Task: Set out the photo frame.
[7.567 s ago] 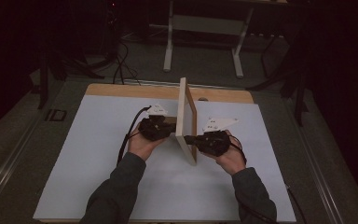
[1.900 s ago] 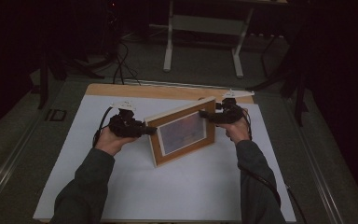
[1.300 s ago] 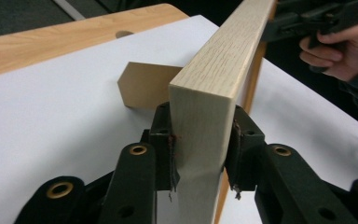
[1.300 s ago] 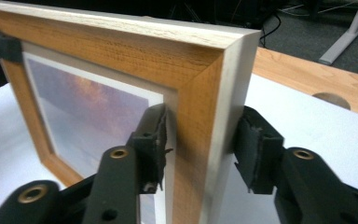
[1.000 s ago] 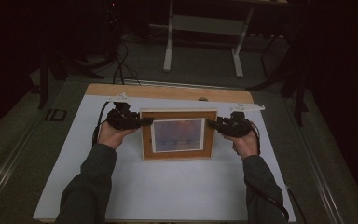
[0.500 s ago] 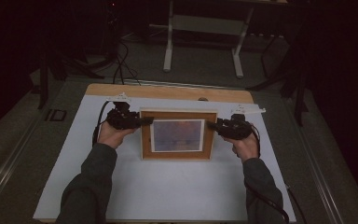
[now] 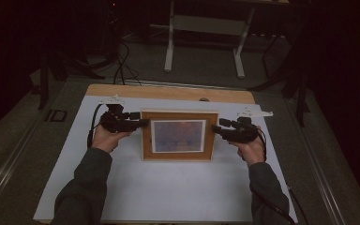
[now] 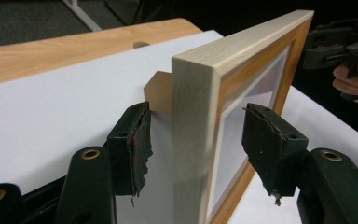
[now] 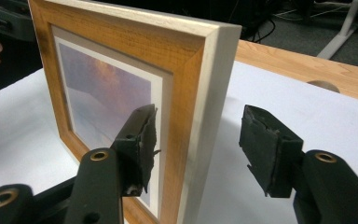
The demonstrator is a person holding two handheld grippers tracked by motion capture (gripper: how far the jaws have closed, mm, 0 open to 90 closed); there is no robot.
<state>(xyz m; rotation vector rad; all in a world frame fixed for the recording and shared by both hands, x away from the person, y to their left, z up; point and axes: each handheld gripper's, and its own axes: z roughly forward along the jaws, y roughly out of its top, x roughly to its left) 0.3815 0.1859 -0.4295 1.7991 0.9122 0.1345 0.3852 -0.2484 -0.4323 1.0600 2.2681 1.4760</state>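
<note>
1. Left gripper (image 8: 196,149) — fingers (image 8: 130,149) apart, having just opened; the frame (image 7: 178,135) edge stands between them, clear of both pads.
2. Right gripper (image 9: 198,149) — fingers (image 9: 268,149) likewise apart, just opened; the frame's other side edge sits between them, the near pad close to its face, contact not certain.
3. Frame stands upright on the white sheet (image 7: 168,187), mid-table, picture side toward the person.
4. A stand (image 8: 161,93) shows behind it.

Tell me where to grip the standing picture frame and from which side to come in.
Grip the picture frame by its upright side rails, one jaw on the front face and one behind, coming in level from left and right. It stands upright on a back prop, so both flat-faced edges are exposed.
</note>
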